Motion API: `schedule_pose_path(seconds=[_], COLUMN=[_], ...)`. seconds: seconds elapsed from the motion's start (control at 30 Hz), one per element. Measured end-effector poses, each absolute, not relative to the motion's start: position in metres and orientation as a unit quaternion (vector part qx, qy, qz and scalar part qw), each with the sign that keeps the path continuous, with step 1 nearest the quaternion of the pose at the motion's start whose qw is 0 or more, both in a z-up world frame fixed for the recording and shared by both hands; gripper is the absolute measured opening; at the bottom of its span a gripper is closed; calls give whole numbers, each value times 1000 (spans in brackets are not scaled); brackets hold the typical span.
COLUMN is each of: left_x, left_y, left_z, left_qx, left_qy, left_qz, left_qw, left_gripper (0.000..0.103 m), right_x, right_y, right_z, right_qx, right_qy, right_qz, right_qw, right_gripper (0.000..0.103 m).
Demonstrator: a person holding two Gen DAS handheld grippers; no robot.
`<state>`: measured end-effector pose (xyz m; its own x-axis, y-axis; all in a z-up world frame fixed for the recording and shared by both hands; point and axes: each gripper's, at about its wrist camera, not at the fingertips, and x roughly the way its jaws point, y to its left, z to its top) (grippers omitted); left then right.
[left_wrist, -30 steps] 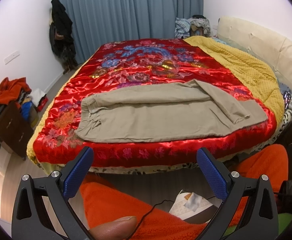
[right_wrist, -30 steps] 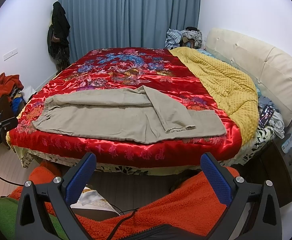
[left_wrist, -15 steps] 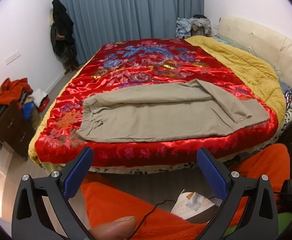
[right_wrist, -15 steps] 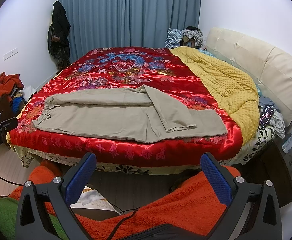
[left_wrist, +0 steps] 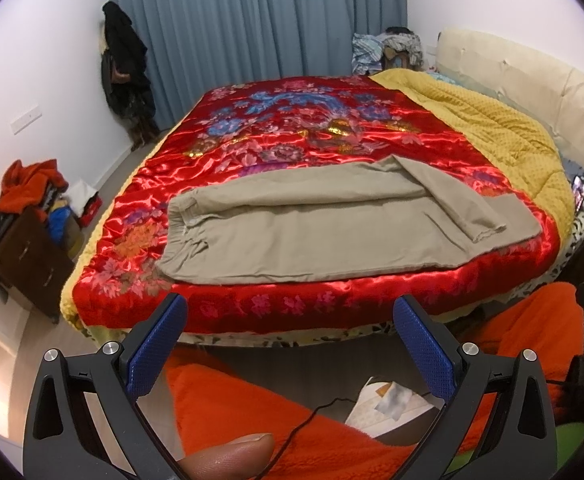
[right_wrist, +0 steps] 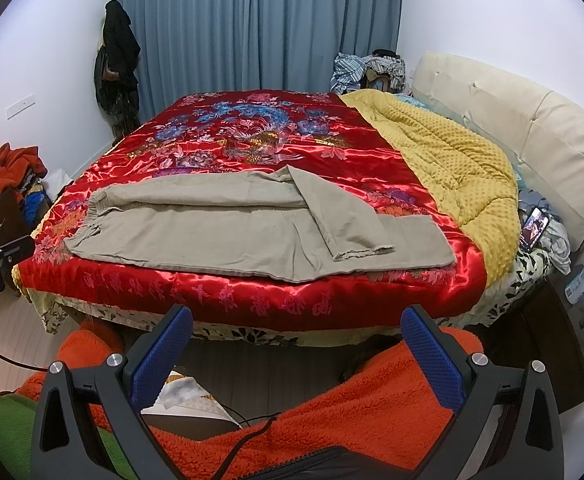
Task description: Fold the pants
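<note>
Khaki cotton pants (left_wrist: pixel 312 236) (right_wrist: pixel 227 236) lie flat across the near edge of the bed, waistband gathered and puckered at the left, legs running right; one leg is folded back at a slant over the other, its raw hem lying on top near the right end; the cloth is matte and softly creased. Under them spreads a glossy red satin quilt (left_wrist: pixel 292 136) (right_wrist: pixel 251 140) with blue and pink flowers and a row of pink characters along its front drop, too warped to read; a dimpled mustard blanket (left_wrist: pixel 504 136) (right_wrist: pixel 452 160) is bunched at the right beside a cream padded headboard (right_wrist: pixel 532 128). Grey-blue curtains (right_wrist: pixel 259 24) hang behind. A white fragment reading "bot.AI" shows on the left gripper's body in the right view. Left gripper (left_wrist: pixel 287 324) and right gripper (right_wrist: pixel 296 332) both hover short of the bed, blue textured pads spread wide, grasping nothing, clear of the pants; orange fleece (right_wrist: pixel 332 412) lies below them.
</note>
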<state>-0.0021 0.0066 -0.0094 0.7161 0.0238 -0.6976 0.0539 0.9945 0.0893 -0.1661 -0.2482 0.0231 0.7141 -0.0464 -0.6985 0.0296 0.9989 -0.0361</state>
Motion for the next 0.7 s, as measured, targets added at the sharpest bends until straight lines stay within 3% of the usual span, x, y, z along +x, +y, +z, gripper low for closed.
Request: schedule_pose_path(seconds=[0.7], left_x=[-3], left_y=[5], left_z=[-9], left_qx=[59], left_qy=[377], left_qz=[-6], left_qw=[924], left_gripper=[103], right_x=[-165], right_y=[-247], right_z=[20], right_qx=[-10], right_qy=[381], right_qz=[-22], right_qw=[924], right_gripper=[103])
